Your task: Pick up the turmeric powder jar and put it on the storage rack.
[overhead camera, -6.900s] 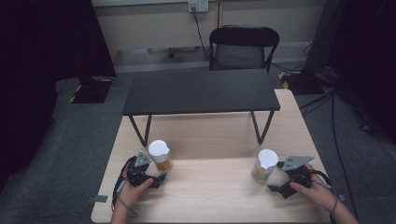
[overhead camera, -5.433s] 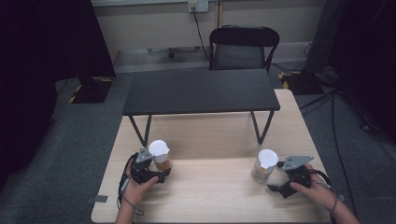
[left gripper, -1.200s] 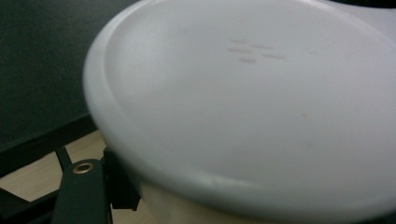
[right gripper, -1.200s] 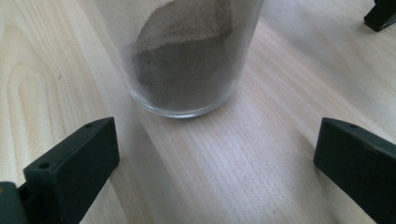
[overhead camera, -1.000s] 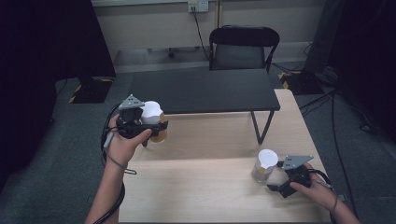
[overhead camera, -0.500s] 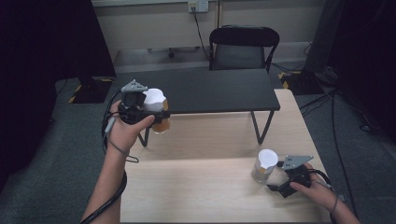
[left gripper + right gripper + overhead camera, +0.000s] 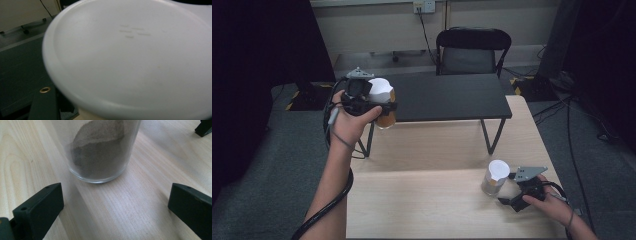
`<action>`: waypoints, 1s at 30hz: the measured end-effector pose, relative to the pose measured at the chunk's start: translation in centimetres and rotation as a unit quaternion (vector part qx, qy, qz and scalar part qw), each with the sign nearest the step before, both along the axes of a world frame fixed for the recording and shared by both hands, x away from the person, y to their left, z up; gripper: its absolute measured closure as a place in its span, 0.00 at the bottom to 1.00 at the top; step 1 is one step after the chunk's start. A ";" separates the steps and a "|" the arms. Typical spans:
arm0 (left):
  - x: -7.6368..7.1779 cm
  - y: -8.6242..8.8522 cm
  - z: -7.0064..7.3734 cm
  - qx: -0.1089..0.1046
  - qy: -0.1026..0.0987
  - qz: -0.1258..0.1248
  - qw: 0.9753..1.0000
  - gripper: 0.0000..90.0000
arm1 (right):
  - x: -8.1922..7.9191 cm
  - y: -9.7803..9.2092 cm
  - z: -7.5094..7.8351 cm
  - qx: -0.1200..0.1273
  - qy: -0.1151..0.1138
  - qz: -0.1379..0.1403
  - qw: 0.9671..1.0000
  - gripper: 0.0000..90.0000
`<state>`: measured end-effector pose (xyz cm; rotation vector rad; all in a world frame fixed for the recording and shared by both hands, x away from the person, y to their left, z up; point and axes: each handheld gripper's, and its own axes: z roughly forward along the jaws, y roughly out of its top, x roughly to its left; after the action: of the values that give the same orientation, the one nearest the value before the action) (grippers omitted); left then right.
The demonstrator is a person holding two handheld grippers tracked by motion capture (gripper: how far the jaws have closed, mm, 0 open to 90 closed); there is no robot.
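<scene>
Wooden table (image 7: pixel 427 200), black bench (image 7: pixel 447 95) across its far edge, chair (image 7: pixel 472 50) beyond.
Left gripper (image 7: pixel 377 106) is raised at far left, clamped on an amber jar (image 7: pixel 384 102) with white lid (image 7: pixel 130 60). Right gripper (image 7: pixel 507 197) rests near right, jaws spread, just behind a second jar (image 7: pixel 100 150) standing on the table.
</scene>
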<state>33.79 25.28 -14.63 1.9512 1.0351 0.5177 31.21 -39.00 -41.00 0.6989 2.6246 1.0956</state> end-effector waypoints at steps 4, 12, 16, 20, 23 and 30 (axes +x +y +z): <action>0.4 -0.4 0.1 -0.001 -0.002 0.009 1.000 0.34 | 0.0 0.0 0.0 0.000 0.000 0.000 1.000 0.00; 2.0 -1.7 -0.1 0.003 0.000 0.041 0.999 0.34 | 0.0 0.0 0.0 0.000 0.000 0.000 1.000 0.00; 2.5 -2.0 -0.4 -0.002 -0.003 0.052 0.999 0.34 | 0.0 0.0 0.0 -0.001 0.000 0.000 1.000 0.00; 3.1 -2.3 -0.6 -0.002 -0.002 0.058 0.998 0.34 | 0.0 0.0 0.0 0.000 0.000 0.000 1.000 0.00; 3.5 -2.6 -0.9 -0.001 0.000 0.066 0.998 0.34 | 0.0 0.0 0.0 -0.001 0.000 0.000 1.000 0.00; 4.2 -2.9 -1.5 -0.001 0.000 0.080 0.997 0.34 | 0.0 0.0 0.0 -0.001 0.000 0.000 1.000 0.00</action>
<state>38.01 22.42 -16.12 1.8759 1.1964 0.6049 31.22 -39.00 -40.98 0.6977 2.6255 1.0944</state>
